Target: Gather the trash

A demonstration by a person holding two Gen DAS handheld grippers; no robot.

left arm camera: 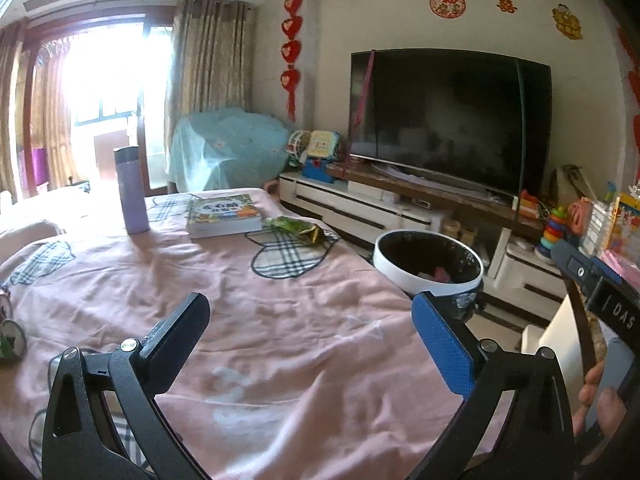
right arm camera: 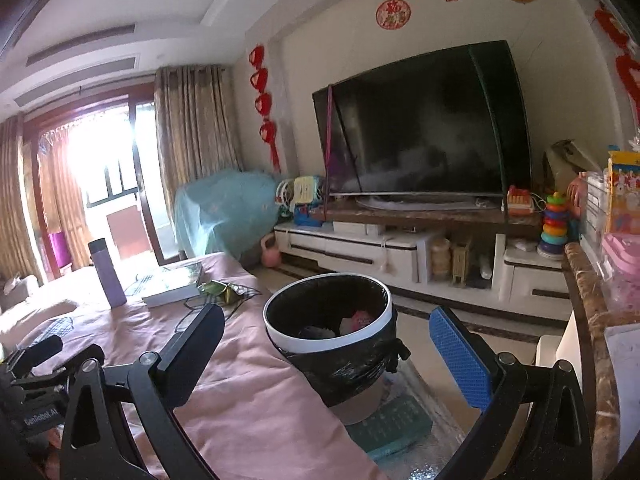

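- Both tools sat nearest the lens: the left gripper (left arm camera: 316,340) and the right gripper (right arm camera: 332,356) gaped wide, nothing between their pads.
- Some rubbish already lay inside the trash bin (right arm camera: 376,322), which stood on the floor just beside the pink tablecloth (left arm camera: 280,320).
- One green snack wrapper (left arm camera: 298,230) remained on the cloth, touching the book (left arm camera: 222,216), near the purple bottle (left arm camera: 130,192).
- Judged: partly done; that wrapper still needed collecting.

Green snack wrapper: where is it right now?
The green snack wrapper lies on the pink tablecloth at the table's far edge, just right of the book, in both wrist views.
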